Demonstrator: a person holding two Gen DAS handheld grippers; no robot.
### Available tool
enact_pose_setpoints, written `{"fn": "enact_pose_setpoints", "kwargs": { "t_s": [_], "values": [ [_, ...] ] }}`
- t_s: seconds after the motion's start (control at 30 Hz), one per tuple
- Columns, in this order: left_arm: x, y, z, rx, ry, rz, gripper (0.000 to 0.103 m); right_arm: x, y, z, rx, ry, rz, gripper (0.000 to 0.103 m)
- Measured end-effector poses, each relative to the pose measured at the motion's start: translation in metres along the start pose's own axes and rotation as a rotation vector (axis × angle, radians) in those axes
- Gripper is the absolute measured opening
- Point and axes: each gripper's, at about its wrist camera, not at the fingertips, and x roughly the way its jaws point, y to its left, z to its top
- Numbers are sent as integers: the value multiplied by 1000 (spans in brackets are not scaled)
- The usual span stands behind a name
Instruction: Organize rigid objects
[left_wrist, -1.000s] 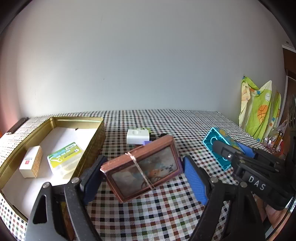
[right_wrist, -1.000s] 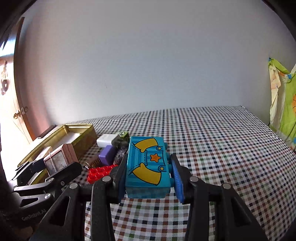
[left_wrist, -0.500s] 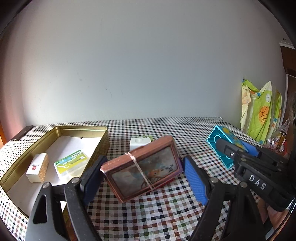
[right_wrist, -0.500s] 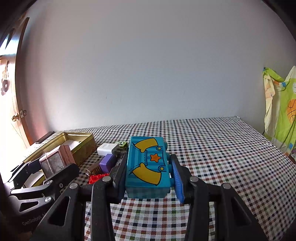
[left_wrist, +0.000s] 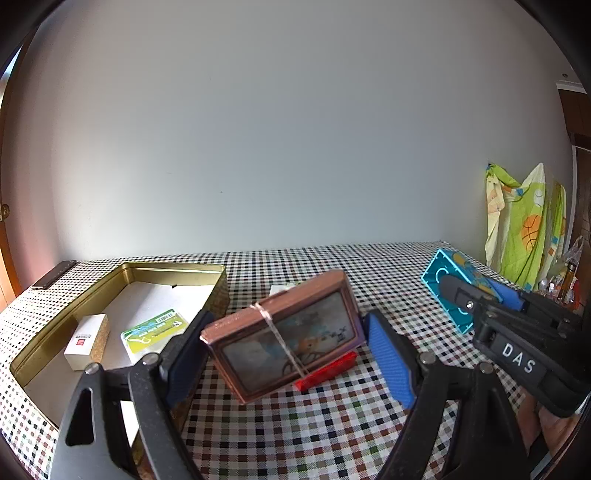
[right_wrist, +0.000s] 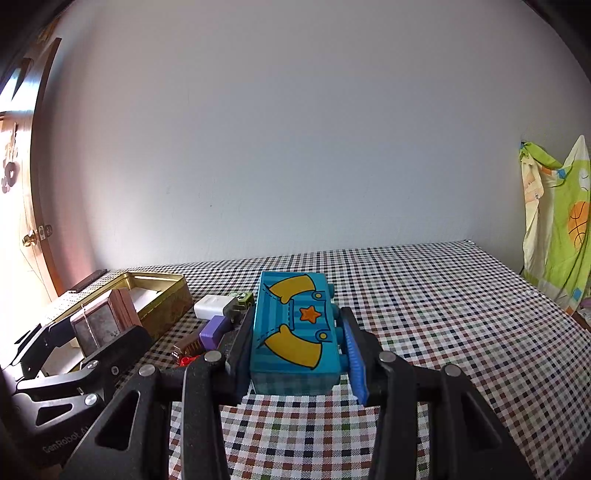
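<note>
My left gripper (left_wrist: 284, 350) is shut on a copper-coloured picture box (left_wrist: 284, 332) bound with a rubber band, held tilted above the table just right of the gold tin tray (left_wrist: 218, 291). The tray holds a small white box (left_wrist: 86, 341) and a green-labelled case (left_wrist: 157, 330). My right gripper (right_wrist: 299, 343) is shut on a blue toy brick (right_wrist: 293, 328) with yellow shapes and an orange star, lifted over the table. The brick also shows in the left wrist view (left_wrist: 448, 286), and the picture box in the right wrist view (right_wrist: 99, 325).
On the checked tablecloth (right_wrist: 443, 314) between tray and brick lie a white charger (right_wrist: 212, 306), a purple block (right_wrist: 214, 332), a green cube (right_wrist: 243, 297), a brown piece (right_wrist: 188, 347) and a red brick (left_wrist: 327, 371). A green cloth (right_wrist: 557, 221) hangs at right.
Both grippers have risen with their objects still held. The tray and loose pieces sit lower and farther in both views; the red brick now shows under the picture box.
</note>
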Motion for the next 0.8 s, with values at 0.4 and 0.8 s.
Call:
{"fn": "enact_pose_setpoints", "kwargs": {
  "t_s": [0.4, 0.8],
  "values": [
    [-3, 8, 0, -12, -19, 25, 83, -4, 1, 1, -1, -31, -2, 45],
    [-7, 14, 0, -13, -44, 63, 83, -12, 4, 0, -9, -70, -2, 45]
  ]
}}
